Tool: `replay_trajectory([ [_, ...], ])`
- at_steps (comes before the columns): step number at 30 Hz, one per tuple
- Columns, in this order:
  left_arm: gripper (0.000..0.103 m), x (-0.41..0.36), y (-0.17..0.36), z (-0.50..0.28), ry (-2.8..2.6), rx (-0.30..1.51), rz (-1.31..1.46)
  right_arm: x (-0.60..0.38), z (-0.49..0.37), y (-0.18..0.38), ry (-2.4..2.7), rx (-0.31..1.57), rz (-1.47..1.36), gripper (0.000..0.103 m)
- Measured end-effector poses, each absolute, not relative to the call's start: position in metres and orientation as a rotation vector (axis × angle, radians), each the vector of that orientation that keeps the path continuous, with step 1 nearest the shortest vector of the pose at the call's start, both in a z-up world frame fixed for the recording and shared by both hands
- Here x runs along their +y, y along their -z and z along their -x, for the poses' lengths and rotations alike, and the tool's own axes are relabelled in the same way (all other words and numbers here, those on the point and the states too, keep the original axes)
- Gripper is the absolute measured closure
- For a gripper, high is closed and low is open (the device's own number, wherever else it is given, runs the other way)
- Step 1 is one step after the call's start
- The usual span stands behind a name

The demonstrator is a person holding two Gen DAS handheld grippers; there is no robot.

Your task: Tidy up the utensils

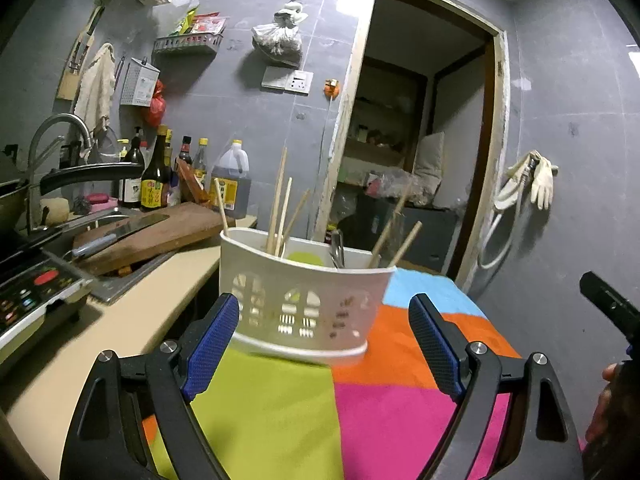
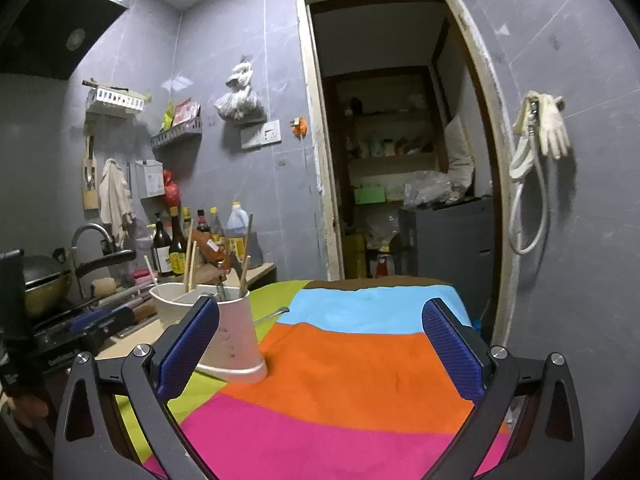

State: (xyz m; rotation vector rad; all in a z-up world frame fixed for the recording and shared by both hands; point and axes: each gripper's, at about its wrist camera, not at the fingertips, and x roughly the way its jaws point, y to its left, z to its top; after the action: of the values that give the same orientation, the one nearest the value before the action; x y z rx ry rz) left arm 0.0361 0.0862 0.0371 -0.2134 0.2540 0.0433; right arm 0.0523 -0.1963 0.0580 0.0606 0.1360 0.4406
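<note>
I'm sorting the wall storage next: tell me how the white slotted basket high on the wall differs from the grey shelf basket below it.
The white slotted plastic basket hangs higher and further left; the grey slotted shelf basket sits lower, nearer the doorway. The white one is pale, the grey one darker. Colourful packets stand up out of the grey basket; only something thin pokes over the white one's rim. Both are slotted and wall-mounted above the counter.

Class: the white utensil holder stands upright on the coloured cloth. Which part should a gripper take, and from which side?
Probably the holder's lower walls, approached level from the front, one finger on each narrow end. Chopsticks stick out of the top, so coming from above is blocked. The left gripper is already open wide.
</note>
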Motion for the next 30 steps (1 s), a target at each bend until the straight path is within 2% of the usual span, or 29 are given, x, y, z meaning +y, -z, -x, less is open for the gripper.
replay_trajectory([
  [11, 0.008, 0.076, -0.03, 0.016, -0.079, 0.264, 0.182, -0.207, 0.006, -0.049, -0.377, 0.083, -0.081, 0.0],
  [30, 0.007, 0.067, -0.019, 0.026, -0.1, 0.26, 0.142, -0.2, 0.014, -0.027, -0.339, 0.105, -0.06, 0.0],
])
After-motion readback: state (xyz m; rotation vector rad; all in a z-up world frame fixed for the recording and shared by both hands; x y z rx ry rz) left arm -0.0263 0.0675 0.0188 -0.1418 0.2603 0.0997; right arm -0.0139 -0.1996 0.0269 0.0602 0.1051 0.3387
